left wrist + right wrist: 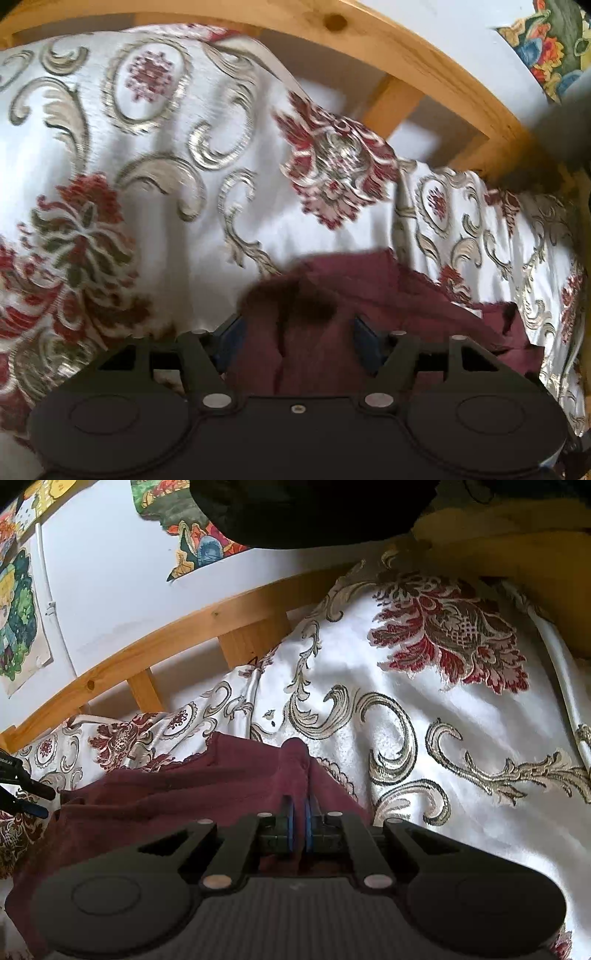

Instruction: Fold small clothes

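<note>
The right gripper (300,812) has its blue pads pressed together on a raised ridge of the maroon garment (177,794), pinching a fold of cloth that stands up just ahead of the fingertips. The left gripper (295,328) stands spread, its two fingers apart on either side of a bunched hump of the same garment (369,295); the pads do not appear to press on the cloth, so that side looks let go or not yet taken. In the right wrist view the left gripper's fingertips (37,801) show at the garment's far left edge, so the two tools sit at opposite ends of the garment. The garment lies on the bedspread (147,184), a white satin cover with red flowers and grey-gold scrolls, and takes up the near part of it, well short of the wooden rail (406,55) that runs beyond. It is still rumpled: creases, a lumpy middle and a ragged right edge, with no neat rectangle to be seen. I judge the folding to be at an early or middle stage: one corner or edge is gripped, but flattening, bringing edges together and squaring off remain. Whether any fold is already made under the bunching cannot be told. Past the rail is a pale wall with bright posters (18,620).
</note>
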Action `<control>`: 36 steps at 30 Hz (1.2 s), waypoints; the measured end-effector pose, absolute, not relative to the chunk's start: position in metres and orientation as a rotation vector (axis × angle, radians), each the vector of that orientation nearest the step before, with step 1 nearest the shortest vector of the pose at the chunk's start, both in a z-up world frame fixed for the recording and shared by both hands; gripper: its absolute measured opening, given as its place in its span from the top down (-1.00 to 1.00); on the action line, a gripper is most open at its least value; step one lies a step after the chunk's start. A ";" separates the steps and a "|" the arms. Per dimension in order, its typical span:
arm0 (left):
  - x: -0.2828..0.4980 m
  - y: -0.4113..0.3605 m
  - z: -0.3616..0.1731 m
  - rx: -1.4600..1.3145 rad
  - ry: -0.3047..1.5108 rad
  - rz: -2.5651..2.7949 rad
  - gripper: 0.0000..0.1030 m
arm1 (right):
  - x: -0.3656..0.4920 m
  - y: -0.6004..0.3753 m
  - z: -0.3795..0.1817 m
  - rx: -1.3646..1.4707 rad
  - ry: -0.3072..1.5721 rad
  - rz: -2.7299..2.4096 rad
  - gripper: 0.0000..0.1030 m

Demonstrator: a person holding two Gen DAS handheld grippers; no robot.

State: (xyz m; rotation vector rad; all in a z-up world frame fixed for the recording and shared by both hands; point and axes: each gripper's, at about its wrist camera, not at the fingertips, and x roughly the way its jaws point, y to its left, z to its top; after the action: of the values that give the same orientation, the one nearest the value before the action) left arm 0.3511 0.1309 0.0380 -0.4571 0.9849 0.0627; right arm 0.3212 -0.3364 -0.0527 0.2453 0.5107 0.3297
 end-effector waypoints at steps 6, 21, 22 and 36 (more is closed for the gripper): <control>0.329 0.107 0.035 -0.234 0.928 -0.024 -0.36 | 0.321 -0.338 -0.058 0.263 0.532 0.319 0.71; 0.323 0.041 0.005 0.190 0.889 -0.032 0.86 | 0.317 -0.329 -0.059 0.205 0.522 0.350 -0.11; 0.322 0.041 0.006 0.188 0.876 -0.028 0.86 | 0.317 -0.329 -0.059 0.201 0.520 0.351 -0.11; 0.287 0.089 0.018 -0.160 0.794 0.084 0.90 | 0.311 -0.338 -0.053 0.246 0.497 0.256 0.88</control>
State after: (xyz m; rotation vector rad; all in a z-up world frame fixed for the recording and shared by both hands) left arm 0.2872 0.0892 0.0181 -0.1602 0.7943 0.0841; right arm 0.3107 -0.3375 -0.0526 0.2464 0.4966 0.2559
